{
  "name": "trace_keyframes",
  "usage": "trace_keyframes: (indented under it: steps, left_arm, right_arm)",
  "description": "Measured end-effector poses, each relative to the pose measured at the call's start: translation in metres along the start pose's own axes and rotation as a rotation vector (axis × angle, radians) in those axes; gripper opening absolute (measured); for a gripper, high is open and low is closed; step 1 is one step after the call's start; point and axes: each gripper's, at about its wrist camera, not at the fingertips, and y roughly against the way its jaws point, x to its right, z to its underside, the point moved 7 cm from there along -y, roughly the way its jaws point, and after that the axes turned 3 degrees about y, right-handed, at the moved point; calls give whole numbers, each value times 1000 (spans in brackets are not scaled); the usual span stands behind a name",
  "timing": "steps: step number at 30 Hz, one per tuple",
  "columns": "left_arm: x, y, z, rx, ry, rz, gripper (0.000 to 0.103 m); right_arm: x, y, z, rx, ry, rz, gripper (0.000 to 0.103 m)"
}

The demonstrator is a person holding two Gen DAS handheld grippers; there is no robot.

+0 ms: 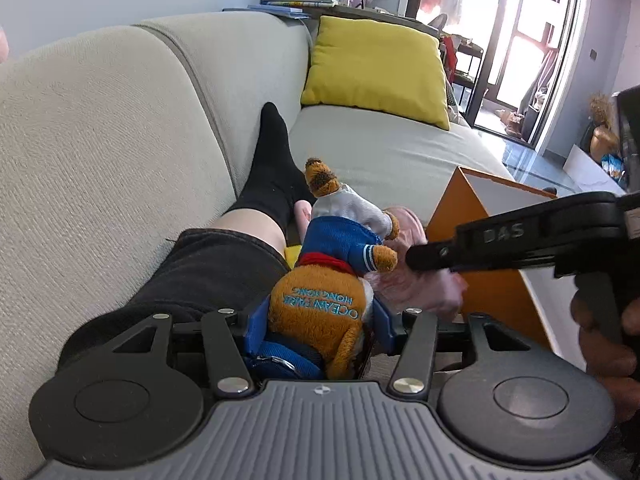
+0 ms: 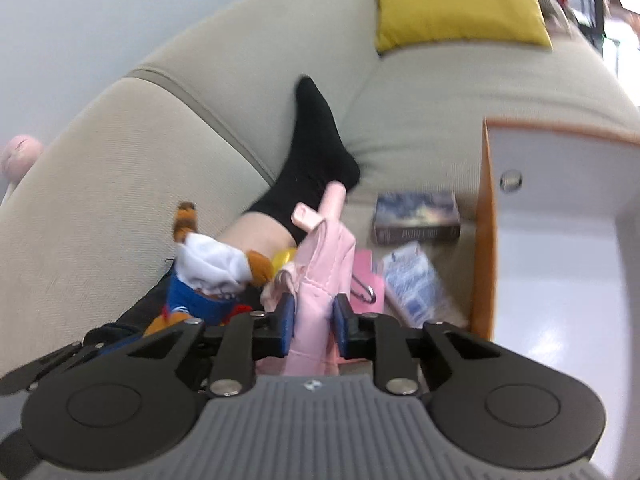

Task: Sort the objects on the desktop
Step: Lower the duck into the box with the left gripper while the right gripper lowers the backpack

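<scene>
My left gripper (image 1: 320,316) is shut on a brown plush toy (image 1: 340,248) in a blue and white sailor outfit, held upside down by its head between the blue pads. My right gripper (image 2: 314,320) is shut on a pink fabric pouch (image 2: 324,264), its blue pads pressing both sides. In the left wrist view the pink pouch (image 1: 416,284) hangs just right of the plush, under the right gripper's black finger. The plush toy (image 2: 208,276) sits left of the pouch in the right wrist view, which is blurred.
An orange box with a white inside (image 2: 484,240) stands open at the right on the beige sofa (image 1: 100,160). A book (image 2: 416,220), a patterned packet (image 2: 412,284) and a pink card (image 2: 366,276) lie beside it. A person's leg in a black sock (image 1: 272,160) stretches ahead. A yellow cushion (image 1: 376,68) leans behind.
</scene>
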Motion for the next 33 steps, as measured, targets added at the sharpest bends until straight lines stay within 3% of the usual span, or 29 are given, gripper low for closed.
trace_keyframes:
  steps: [6, 13, 19, 22, 27, 33]
  left_arm:
    - [11, 12, -9, 15, 59, 66, 61]
    - [45, 31, -33, 26, 162, 244, 61]
    - [96, 24, -43, -23, 188, 375, 61]
    - [127, 10, -36, -85, 186, 424, 61]
    - [168, -21, -9, -212, 132, 407, 61]
    - [192, -41, 23, -333, 53, 365, 61]
  right_arm:
    - [4, 34, -13, 58, 94, -21, 18]
    - [31, 107, -32, 154, 143, -10, 18]
    - [74, 157, -34, 189, 142, 79, 18]
    - [102, 166, -25, 175, 119, 137, 18]
    - [145, 149, -1, 97, 54, 199, 18]
    - [180, 133, 32, -14, 13, 228, 18]
